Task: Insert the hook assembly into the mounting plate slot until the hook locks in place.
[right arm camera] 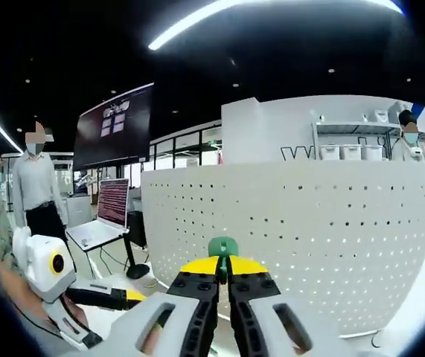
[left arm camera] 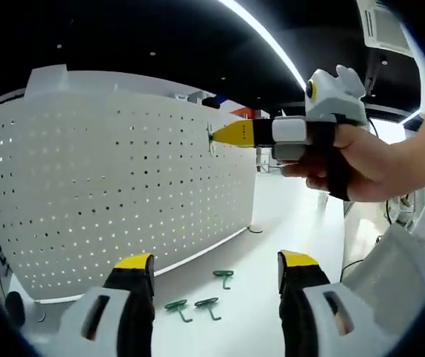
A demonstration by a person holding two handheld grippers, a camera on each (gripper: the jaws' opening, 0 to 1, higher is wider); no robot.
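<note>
Right hand-held gripper (right arm camera: 224, 277) is closed on a green hook (right arm camera: 222, 248), its yellow-tipped jaws pinched together with the hook's head poking out just above them. In the left gripper view the same tool (left arm camera: 219, 134) reaches in from the right, level, with its tip touching the white perforated mounting plate (left arm camera: 108, 186) high on the panel; the person's hand (left arm camera: 353, 160) is wrapped around the body behind it, wrist straight and forearm running off to the right. Whether the hook's prongs are already inside a hole cannot be told from either view. The left hand-held gripper (left arm camera: 216, 271) stands open and empty, held low over the white table (left arm camera: 272, 223), jaws apart and pointing toward the foot of the panel. Three spare green hooks (left arm camera: 201, 294) lie on the table between those jaws, just in front of the plate's lower edge. The likely trouble is a slight misalignment: if the hook meets the plate tilted or between holes, pushing would only flex the panel or twist the hook in the jaws, and it would not lock. The upright panel might also slide or rock backward under the push, since the left tool is not bracing it. Letting go before the hook seats would drop it.
</note>
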